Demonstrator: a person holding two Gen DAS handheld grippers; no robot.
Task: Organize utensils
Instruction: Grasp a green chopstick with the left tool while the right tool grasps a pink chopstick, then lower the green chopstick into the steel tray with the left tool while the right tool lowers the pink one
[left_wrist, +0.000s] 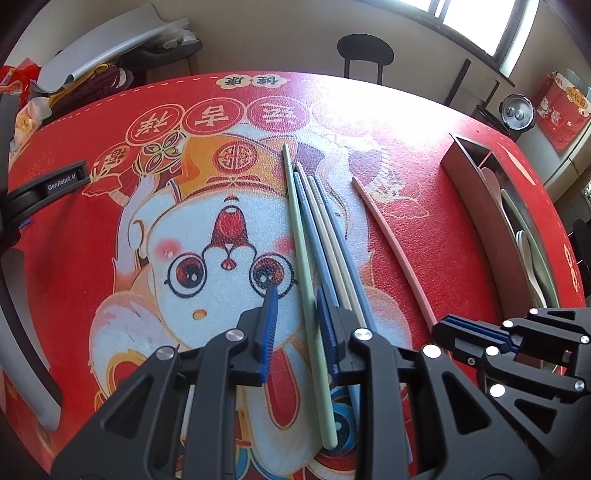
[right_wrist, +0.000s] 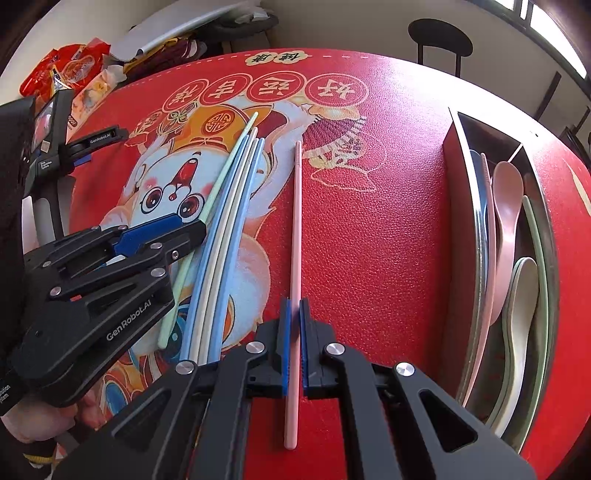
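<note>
We are closing the right gripper (right_wrist: 294, 343) on the pink chopstick (right_wrist: 295, 236): its long axis is running straight along the pads, which are nearly touching it. It is lying between the chopstick bundle (right_wrist: 225, 229) and the tray (right_wrist: 476, 236). The left gripper (left_wrist: 295, 317) is hanging half open over the bundle, holding nothing, beside the right.
</note>
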